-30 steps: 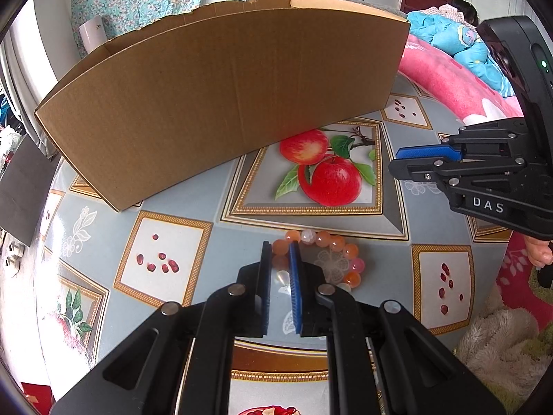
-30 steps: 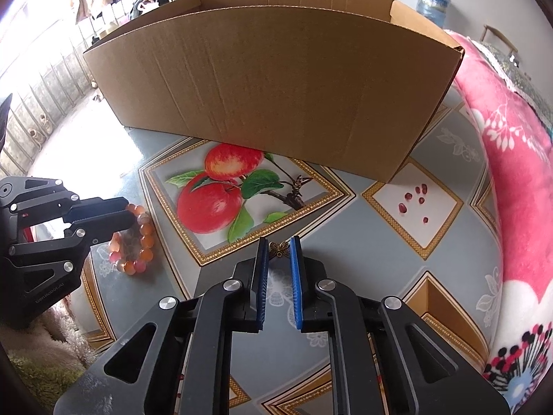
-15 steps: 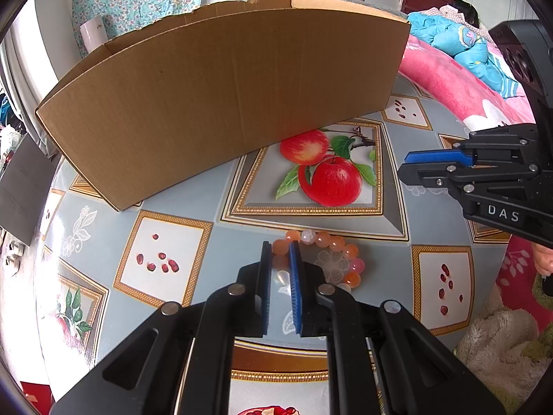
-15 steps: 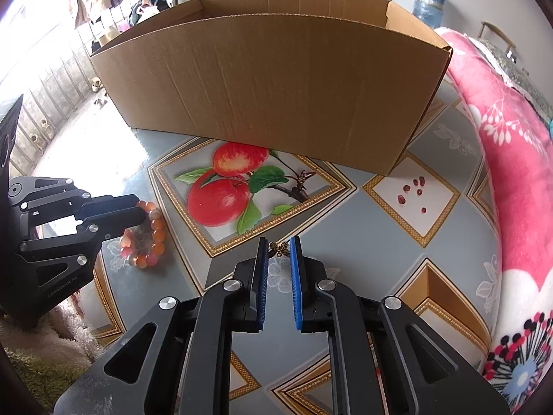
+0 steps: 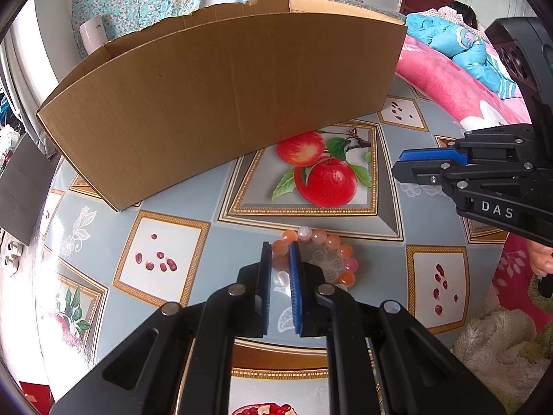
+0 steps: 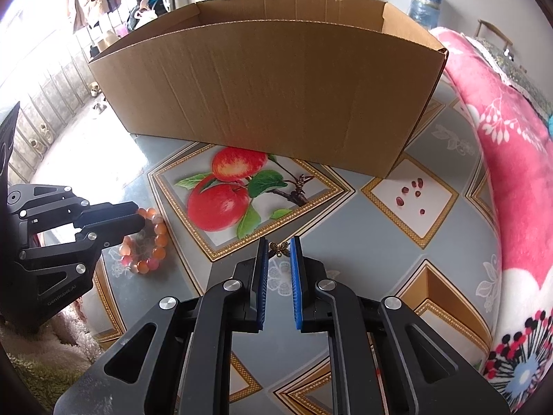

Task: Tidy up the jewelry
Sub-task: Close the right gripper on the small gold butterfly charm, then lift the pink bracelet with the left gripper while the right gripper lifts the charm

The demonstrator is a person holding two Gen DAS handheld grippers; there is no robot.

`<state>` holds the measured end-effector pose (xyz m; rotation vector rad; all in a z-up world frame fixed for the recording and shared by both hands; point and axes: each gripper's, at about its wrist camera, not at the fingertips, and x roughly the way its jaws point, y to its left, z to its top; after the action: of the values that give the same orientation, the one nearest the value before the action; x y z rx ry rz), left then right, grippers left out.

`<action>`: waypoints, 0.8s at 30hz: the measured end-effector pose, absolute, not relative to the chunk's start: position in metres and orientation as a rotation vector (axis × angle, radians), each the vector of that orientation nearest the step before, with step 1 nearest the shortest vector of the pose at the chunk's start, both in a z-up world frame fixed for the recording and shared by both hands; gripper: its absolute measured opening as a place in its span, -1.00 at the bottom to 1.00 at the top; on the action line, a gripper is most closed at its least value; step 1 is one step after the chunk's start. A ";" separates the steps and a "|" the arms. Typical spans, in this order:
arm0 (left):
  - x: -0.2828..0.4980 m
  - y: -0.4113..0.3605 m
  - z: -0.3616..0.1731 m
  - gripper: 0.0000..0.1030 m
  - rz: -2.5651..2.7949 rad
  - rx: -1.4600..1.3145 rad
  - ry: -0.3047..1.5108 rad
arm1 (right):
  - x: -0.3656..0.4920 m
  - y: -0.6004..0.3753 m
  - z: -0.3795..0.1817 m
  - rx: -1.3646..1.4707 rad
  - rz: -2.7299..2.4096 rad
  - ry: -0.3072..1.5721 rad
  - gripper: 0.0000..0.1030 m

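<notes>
The left gripper [image 5: 280, 257] has its fingers nearly closed around one side of the bead bracelet [image 5: 331, 242] lying on the worktop [image 5: 193, 204]. The right gripper [image 6: 278, 250] pinches a small butterfly charm [image 6: 279, 248] at its fingertips, before the cardboard box [image 6: 269, 86].

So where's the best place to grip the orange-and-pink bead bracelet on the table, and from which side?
Across one stretch of the orange-and-pink bead bracelet, from above: it lies flat as an open ring, so one finger goes inside the loop, one outside. The left gripper is closed on its left-hand beads this way.
</notes>
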<state>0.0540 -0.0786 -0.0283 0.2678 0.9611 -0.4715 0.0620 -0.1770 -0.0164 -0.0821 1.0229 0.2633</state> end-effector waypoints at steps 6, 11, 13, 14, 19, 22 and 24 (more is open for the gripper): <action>0.053 -0.076 -0.027 -0.82 -0.472 0.262 0.952 | 0.058 -0.179 -0.010 -0.076 0.259 1.007 -0.80; 0.049 -0.076 -0.023 -0.82 -0.469 0.262 0.938 | 0.054 -0.181 -0.003 -0.071 0.259 0.988 -0.80; 0.048 -0.076 -0.022 -0.82 -0.466 0.264 0.935 | 0.053 -0.182 -0.001 -0.070 0.260 0.982 -0.80; 0.047 -0.076 -0.022 -0.82 -0.465 0.264 0.932 | 0.052 -0.182 0.001 -0.070 0.261 0.977 -0.80; 0.043 -0.076 -0.016 -0.82 -0.459 0.270 0.915 | 0.047 -0.185 0.007 -0.069 0.265 0.960 -0.80; 0.040 -0.077 -0.013 -0.82 -0.457 0.275 0.903 | 0.044 -0.187 0.011 -0.065 0.266 0.945 -0.80; 0.038 -0.078 -0.011 -0.82 -0.456 0.279 0.894 | 0.042 -0.188 0.014 -0.062 0.266 0.934 -0.80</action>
<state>0.0381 -0.0782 -0.0114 0.2794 0.8943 -0.4561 0.0416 -0.1876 0.0142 -0.0619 0.9342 0.2657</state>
